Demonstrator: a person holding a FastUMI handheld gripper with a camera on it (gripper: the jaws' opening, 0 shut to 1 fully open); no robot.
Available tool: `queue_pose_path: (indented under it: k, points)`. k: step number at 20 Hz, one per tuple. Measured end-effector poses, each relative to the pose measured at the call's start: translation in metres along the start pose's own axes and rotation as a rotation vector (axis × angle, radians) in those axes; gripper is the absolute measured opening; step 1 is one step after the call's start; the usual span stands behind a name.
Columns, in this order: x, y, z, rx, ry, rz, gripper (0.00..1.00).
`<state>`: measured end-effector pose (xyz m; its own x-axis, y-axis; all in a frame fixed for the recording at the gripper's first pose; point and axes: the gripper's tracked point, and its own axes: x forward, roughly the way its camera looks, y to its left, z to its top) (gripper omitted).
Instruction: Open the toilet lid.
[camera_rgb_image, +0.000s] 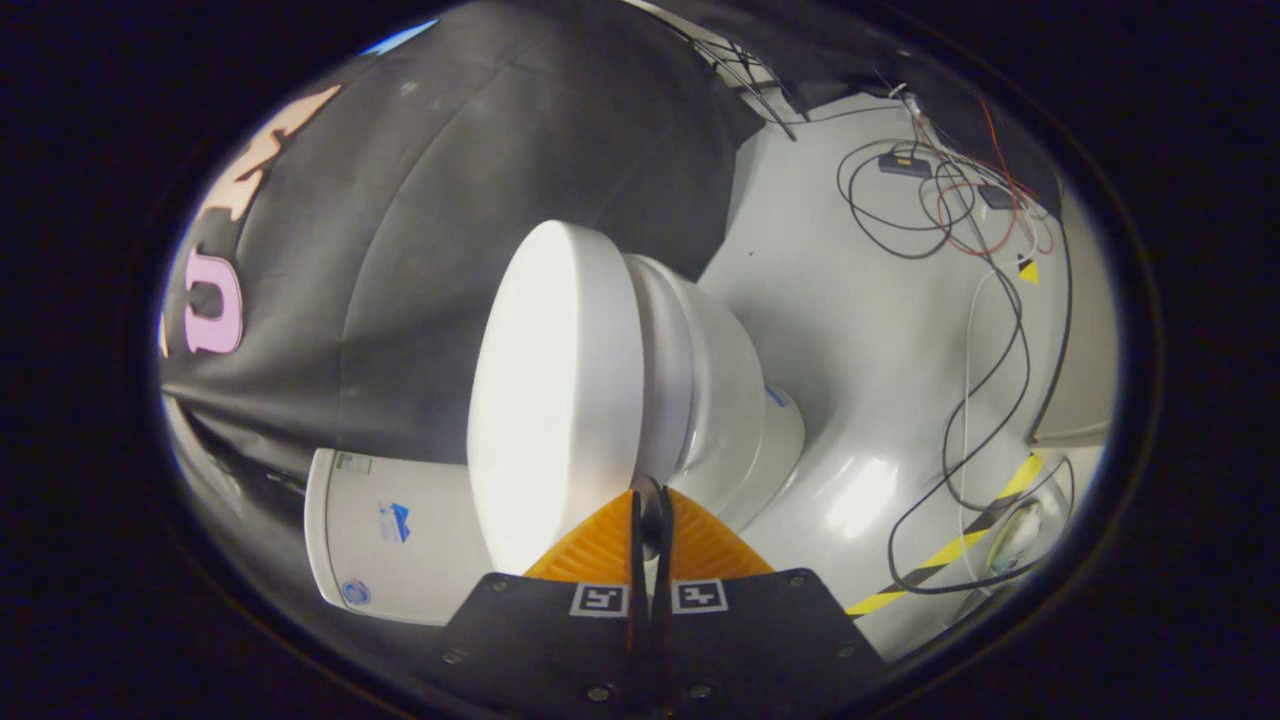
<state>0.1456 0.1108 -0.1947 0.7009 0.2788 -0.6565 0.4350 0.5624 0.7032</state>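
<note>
Fingers of the gripper are seen drawn almost together, with only a narrow slit between them, and within that slit the rim of the toilet lid appears to be caught near its front edge; whether both fingers actually press on the rim cannot be told from this view. The lid is seen as a broad white oval just ahead of the fingers, lying against the seat and bowl, with the cistern beside it towards the black cloth wall and the pale floor, strewn with loose cables, beyond. The view is rolled, so the toilet appears turned on its side. The lid is judged to be rigid moulded plastic, fairly light but smooth and glossy, so slipping is to be expected if it is merely pinched on its flat faces. A hold is best taken at the front rim, farthest from the hinge, where the least effort is needed and where the lip gives an edge to hook under. The hinge is likely to constrain the motion to an arc towards the cistern, so the pull would have to follow that arc rather than a straight line, and the lid should be eased back rather than let fall.
</note>
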Motion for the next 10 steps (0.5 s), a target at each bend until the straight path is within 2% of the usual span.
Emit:
queue_pose_path:
  k: [4, 10]
  points:
    - [-0.010, 0.018, 0.003, 0.040, -0.011, 0.059, 0.02]
    - [-0.022, 0.034, 0.005, 0.007, -0.051, 0.075, 0.02]
